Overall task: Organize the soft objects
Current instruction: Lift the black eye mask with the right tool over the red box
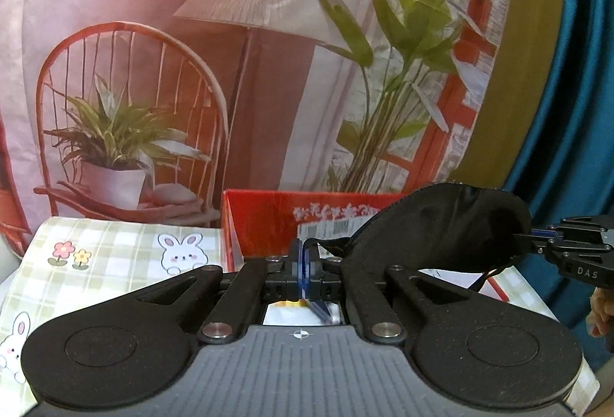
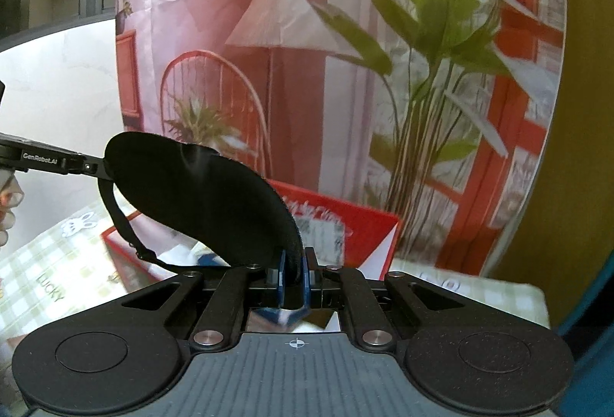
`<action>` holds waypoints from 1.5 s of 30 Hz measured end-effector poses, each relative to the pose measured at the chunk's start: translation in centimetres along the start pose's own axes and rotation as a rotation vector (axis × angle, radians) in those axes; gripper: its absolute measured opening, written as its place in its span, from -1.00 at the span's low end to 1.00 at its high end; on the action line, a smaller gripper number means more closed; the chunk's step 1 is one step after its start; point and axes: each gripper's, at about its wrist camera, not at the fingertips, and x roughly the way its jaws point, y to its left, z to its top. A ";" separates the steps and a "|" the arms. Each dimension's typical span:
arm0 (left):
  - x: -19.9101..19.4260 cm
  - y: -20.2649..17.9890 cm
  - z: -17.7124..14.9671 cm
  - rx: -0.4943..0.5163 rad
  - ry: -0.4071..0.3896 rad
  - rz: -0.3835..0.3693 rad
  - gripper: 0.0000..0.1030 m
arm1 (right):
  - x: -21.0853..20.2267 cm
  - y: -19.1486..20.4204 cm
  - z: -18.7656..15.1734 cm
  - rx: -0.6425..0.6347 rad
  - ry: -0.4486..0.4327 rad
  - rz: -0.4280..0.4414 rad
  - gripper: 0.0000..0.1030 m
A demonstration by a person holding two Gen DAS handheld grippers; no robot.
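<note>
A black padded eye mask [image 1: 441, 225] with a thin strap hangs in the air between my two grippers, above an open red box [image 1: 276, 221]. My left gripper [image 1: 306, 259] is shut on the mask's left end, where the strap joins it. In the right wrist view, my right gripper [image 2: 294, 275] is shut on the other end of the mask [image 2: 199, 198]. The left gripper shows there too, at the mask's far end [image 2: 98, 169]. The right gripper shows in the left wrist view [image 1: 537, 244]. The strap [image 2: 122, 225] dangles below the mask.
The red box [image 2: 368, 229] stands on a table covered with a green checked cloth with rabbits [image 1: 96, 256]. A printed backdrop with a chair, lamp and plants [image 1: 249, 52] hangs behind. A blue curtain [image 1: 575, 110] is at the right.
</note>
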 end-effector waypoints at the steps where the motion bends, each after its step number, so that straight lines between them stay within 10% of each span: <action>1: 0.5 0.1 0.3 -0.001 0.003 0.004 -0.96 | 0.5 -0.2 0.4 -0.006 -0.004 -0.007 -0.85; 45: 12.4 3.2 -0.2 -0.014 0.227 0.025 -0.95 | 14.9 -2.8 0.1 -0.069 0.186 -0.061 -0.85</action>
